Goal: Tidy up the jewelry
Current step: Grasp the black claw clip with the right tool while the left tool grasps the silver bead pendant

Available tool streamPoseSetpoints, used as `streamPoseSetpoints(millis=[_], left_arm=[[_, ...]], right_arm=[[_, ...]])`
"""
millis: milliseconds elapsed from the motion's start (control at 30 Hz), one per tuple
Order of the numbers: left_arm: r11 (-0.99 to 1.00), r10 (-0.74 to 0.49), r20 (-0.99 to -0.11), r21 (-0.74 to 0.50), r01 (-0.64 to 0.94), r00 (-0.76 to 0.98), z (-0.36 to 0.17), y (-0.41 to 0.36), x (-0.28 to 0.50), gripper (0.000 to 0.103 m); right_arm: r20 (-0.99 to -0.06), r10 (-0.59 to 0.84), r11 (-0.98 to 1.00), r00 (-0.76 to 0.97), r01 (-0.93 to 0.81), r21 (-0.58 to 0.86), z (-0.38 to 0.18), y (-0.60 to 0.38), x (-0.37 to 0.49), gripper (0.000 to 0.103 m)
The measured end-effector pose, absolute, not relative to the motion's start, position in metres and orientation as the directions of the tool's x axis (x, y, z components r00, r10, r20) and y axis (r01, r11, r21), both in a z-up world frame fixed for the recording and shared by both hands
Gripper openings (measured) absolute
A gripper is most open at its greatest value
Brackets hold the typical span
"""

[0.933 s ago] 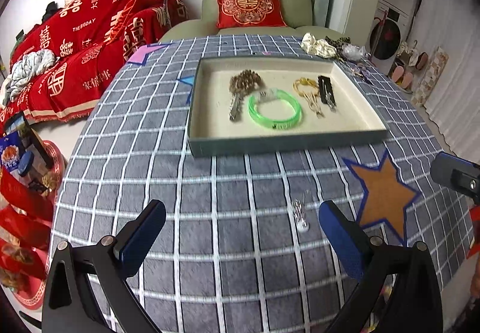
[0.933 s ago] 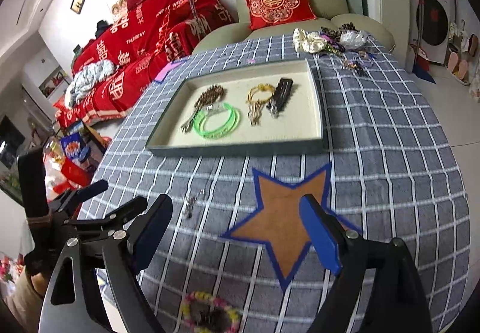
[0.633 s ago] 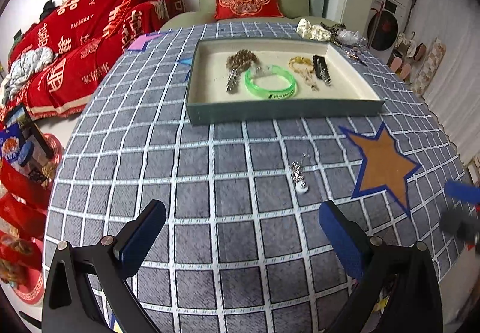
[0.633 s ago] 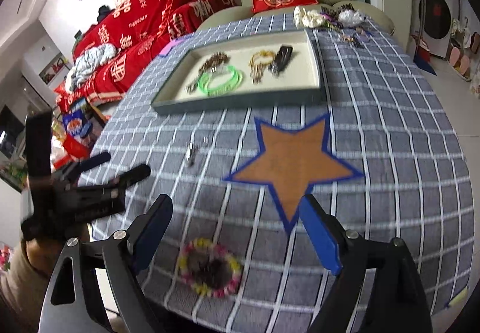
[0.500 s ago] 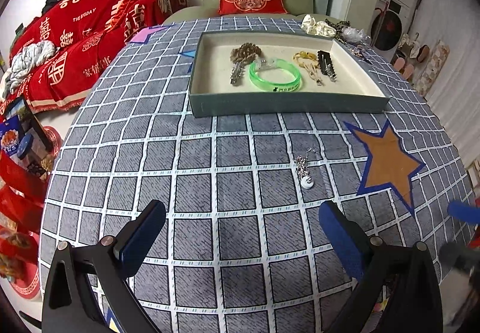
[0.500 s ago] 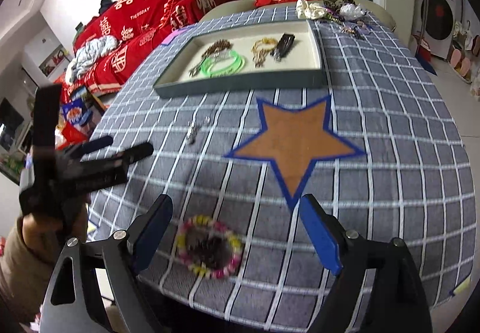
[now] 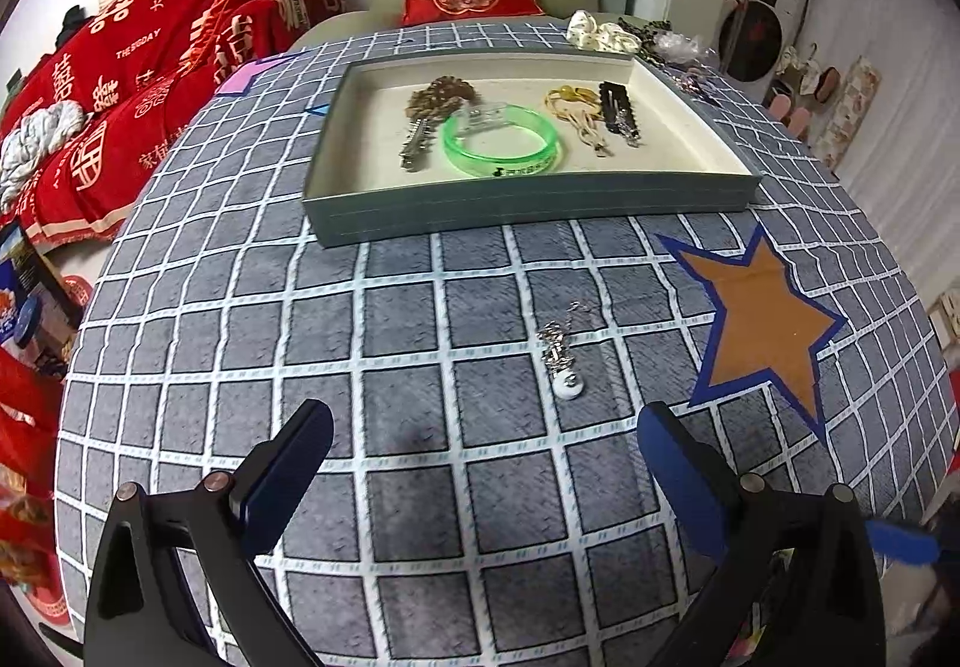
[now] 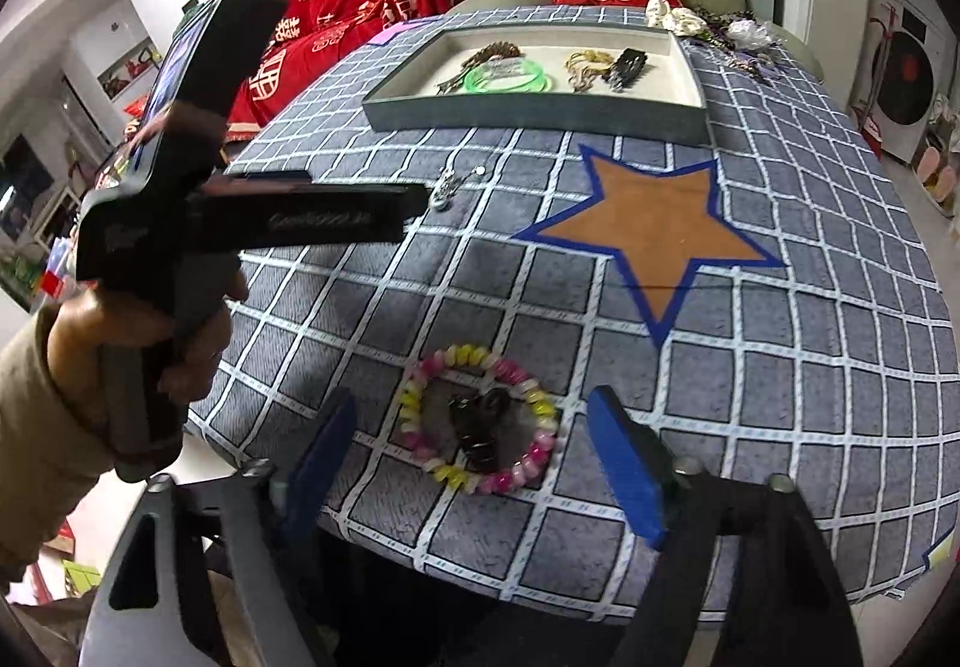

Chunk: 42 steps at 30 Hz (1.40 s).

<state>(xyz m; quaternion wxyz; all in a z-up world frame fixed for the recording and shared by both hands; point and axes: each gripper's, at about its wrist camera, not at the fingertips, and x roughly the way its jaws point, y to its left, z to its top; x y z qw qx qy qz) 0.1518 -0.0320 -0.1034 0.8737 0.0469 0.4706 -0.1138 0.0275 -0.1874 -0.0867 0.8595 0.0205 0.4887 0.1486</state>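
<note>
R gripper (image 8: 471,463) lining up on bead bracelet (image 8: 480,418)

Jaws just narrowing, straddling it, not gripping yet. Next: close, lift to tray (image 8: 534,111). L gripper (image 7: 480,481) wide, empty.

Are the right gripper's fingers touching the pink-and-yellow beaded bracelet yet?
Apart. The right wrist view shows the beaded bracelet lying between the right gripper's fingers, with tablecloth visible on both sides. The jaws have just been closing.

The left gripper (image 7: 483,460) hovers with jaws wide apart over the checked tablecloth (image 7: 408,319). A small silver pendant (image 7: 561,355) lies ahead of it, beside a brown star (image 7: 759,322). Beyond, a tray (image 7: 528,202) holds a green bangle (image 7: 501,141).
</note>
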Motion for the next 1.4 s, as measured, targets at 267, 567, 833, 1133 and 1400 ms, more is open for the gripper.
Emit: streamPoseSetpoints(millis=[267,567,833,1133,1400], left_arm=[[0.961,-0.157,-0.846,-0.012,0.276,0.509,-0.110,-0.045,0.157,0.096],[0.951,-0.160,-0.852,0.002,0.309,0.498,-0.116,-0.058,0.161,0.084],[0.941,-0.178,-0.861,-0.007,0.338,0.477,-0.120,-0.065,0.164,0.057],[0.932,-0.228,-0.853,-0.052,0.359,0.470,-0.116,-0.062,0.160,0.019],[0.941,-0.247,-0.837,-0.086,0.328,0.488,-0.107,-0.044,0.154,0.019]], right_arm=[[-0.846,0.267,0.957,0.461,-0.227,0.178,-0.101,-0.183,0.026,0.048],[-0.860,0.248,0.962,0.446,-0.219,0.164,-0.112,-0.180,0.028,0.028],[-0.857,0.243,0.963,0.454,-0.216,0.159,-0.113,-0.181,0.027,0.019],[-0.839,0.274,0.959,0.469,-0.204,0.199,-0.107,-0.188,0.027,0.019],[-0.828,0.301,0.953,0.473,-0.178,0.245,-0.102,-0.195,0.029,0.019]])
